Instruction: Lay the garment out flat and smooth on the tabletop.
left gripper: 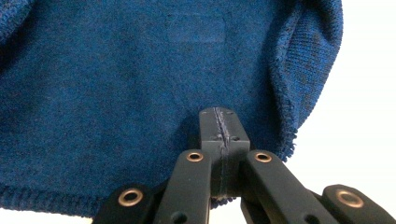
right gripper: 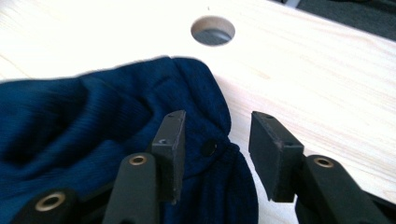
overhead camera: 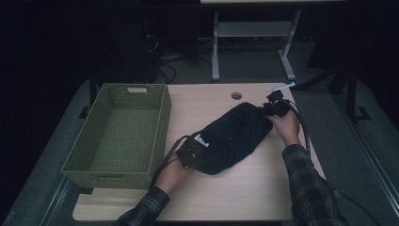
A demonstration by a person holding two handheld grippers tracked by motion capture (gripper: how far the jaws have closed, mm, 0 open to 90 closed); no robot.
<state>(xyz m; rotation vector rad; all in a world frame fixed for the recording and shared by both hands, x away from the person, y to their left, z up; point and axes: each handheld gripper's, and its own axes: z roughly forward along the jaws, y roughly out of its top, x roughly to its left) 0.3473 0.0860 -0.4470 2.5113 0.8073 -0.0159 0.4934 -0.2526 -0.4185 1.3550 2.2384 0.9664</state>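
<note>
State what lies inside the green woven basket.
Nothing shows inside the green basket: just its woven floor. Its near wall hides the strip of floor behind it. The blue garment lies beside it.

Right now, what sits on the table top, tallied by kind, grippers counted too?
Green woven basket: 1
Dark blue knit garment: 1
Handheld grippers: 2, the left gripper shut on the garment's edge, the right gripper open at its far end
Total: 4

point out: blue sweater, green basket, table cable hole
blue sweater (overhead camera: pixel 235 136), high view, middle of the folded body.
green basket (overhead camera: pixel 161 126), high view, right wall.
cable hole (right gripper: pixel 213 31), right gripper view, centre of the round opening in the table top.
</note>
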